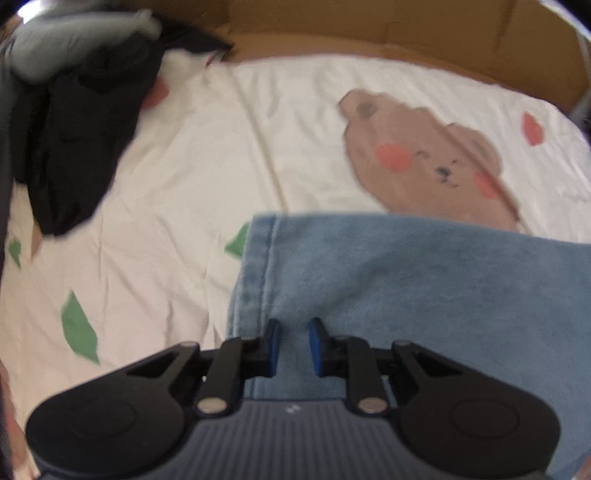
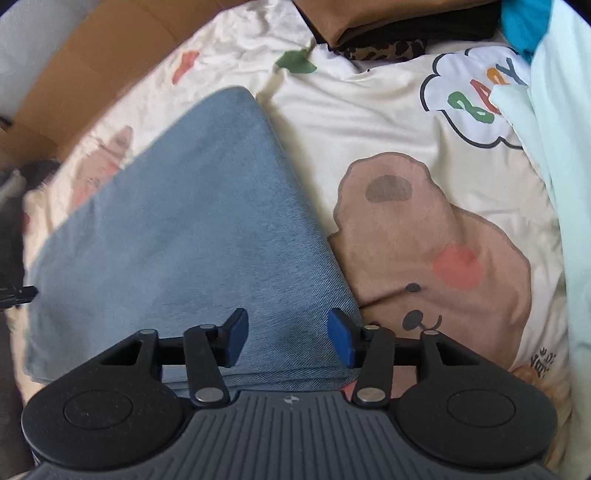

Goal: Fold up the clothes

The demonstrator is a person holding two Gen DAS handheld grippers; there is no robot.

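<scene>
Folded blue jeans (image 1: 406,280) lie flat on a cream bed sheet (image 1: 166,177) printed with bears. In the left wrist view my left gripper (image 1: 293,332) points steeply down at the jeans near their stitched left edge. Its blue pads stand a narrow gap apart with a ridge of denim pinched between them. In the right wrist view the same jeans (image 2: 177,236) run up and left from my right gripper (image 2: 288,328). That gripper stands open just above the denim near its right edge, with nothing pressed between the pads.
A heap of dark clothes (image 1: 74,147) and a grey garment (image 1: 74,40) lie at the far left. Cardboard (image 1: 369,33) lines the back. A brown garment (image 2: 369,18), leopard-print cloth (image 2: 384,50) and mint fabric (image 2: 565,166) border the sheet (image 2: 369,122) at the top and right.
</scene>
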